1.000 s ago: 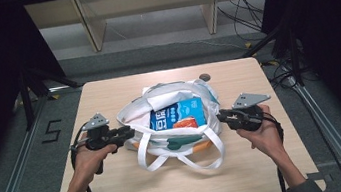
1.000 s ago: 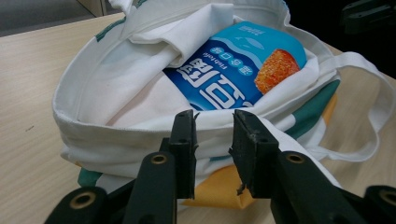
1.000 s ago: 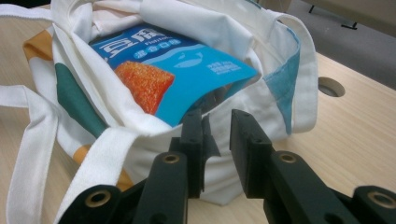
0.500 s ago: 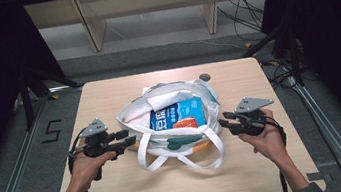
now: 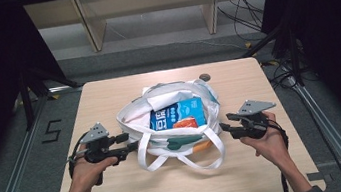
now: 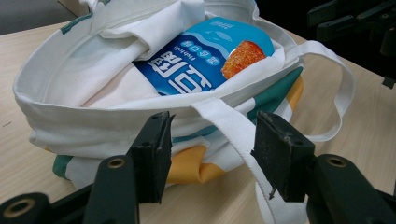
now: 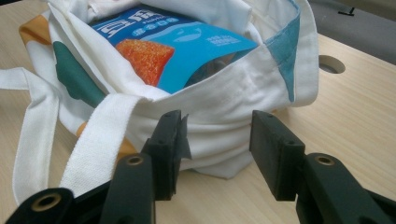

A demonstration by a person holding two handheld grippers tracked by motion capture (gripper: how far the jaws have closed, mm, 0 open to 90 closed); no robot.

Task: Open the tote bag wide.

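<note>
A white tote bag with teal and orange patches lies open in the middle of the wooden table. A blue snack packet sticks out of its mouth. My left gripper is at the bag's left side, open. In the left gripper view, a white strap runs across the gap of my left gripper, below the packet. My right gripper is at the bag's right side, also open. In the right gripper view it faces the bag's wall, with the packet above.
A round cable hole sits in the table behind the bag. The bag's strap loops trail toward the near edge. Bare tabletop lies in front. Wooden shelf legs and cables are on the floor beyond.
Both grippers have drifted slightly back toward the near edge of the table. The bag and packet have not moved.
</note>
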